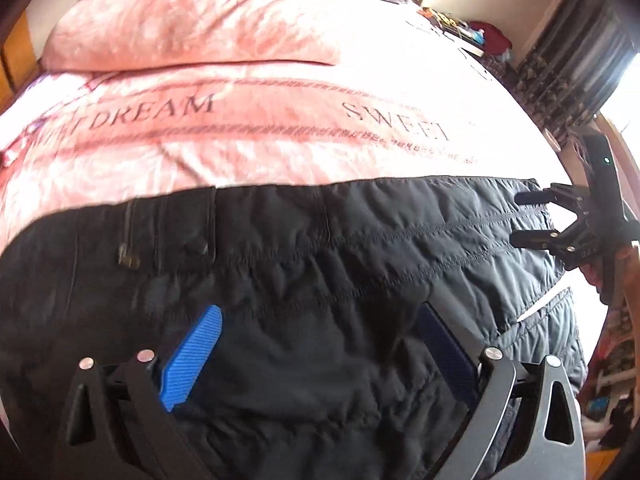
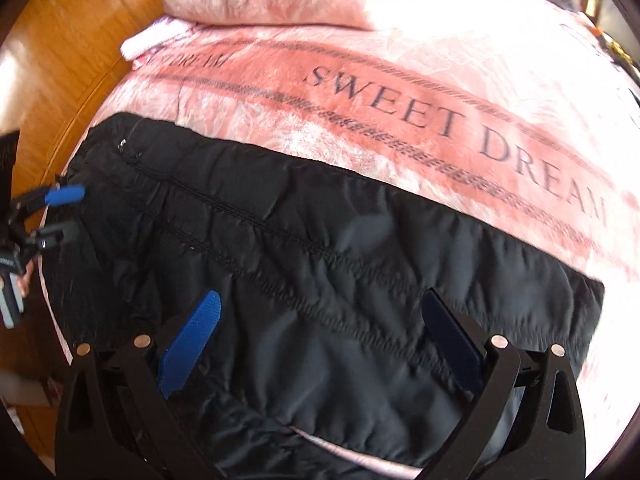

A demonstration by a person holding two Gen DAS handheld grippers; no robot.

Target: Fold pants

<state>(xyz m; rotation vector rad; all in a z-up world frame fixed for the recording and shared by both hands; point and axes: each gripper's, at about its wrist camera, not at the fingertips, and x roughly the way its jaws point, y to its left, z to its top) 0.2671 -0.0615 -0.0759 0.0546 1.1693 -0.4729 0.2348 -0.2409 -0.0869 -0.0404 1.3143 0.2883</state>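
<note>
Black quilted pants [image 1: 320,264] lie spread across a pink bed, also in the right wrist view [image 2: 320,272]. A zipper pull [image 1: 128,258] shows near their left end. My left gripper [image 1: 320,320] is open just above the fabric, blue pads [image 1: 196,356] wide apart and empty. My right gripper [image 2: 320,312] is open too, over the pants' other part, nothing between its blue pads [image 2: 192,344]. Each gripper shows in the other's view: the right one at the pants' right edge [image 1: 532,218], the left one at their left end [image 2: 66,214].
The pink bedspread [image 1: 280,128] printed "SWEET DREAM" covers the bed, with a folded pink blanket [image 1: 192,32] at the back. A wooden floor [image 2: 64,40] lies left of the bed. Cluttered shelves and curtains [image 1: 560,60] stand at the far right.
</note>
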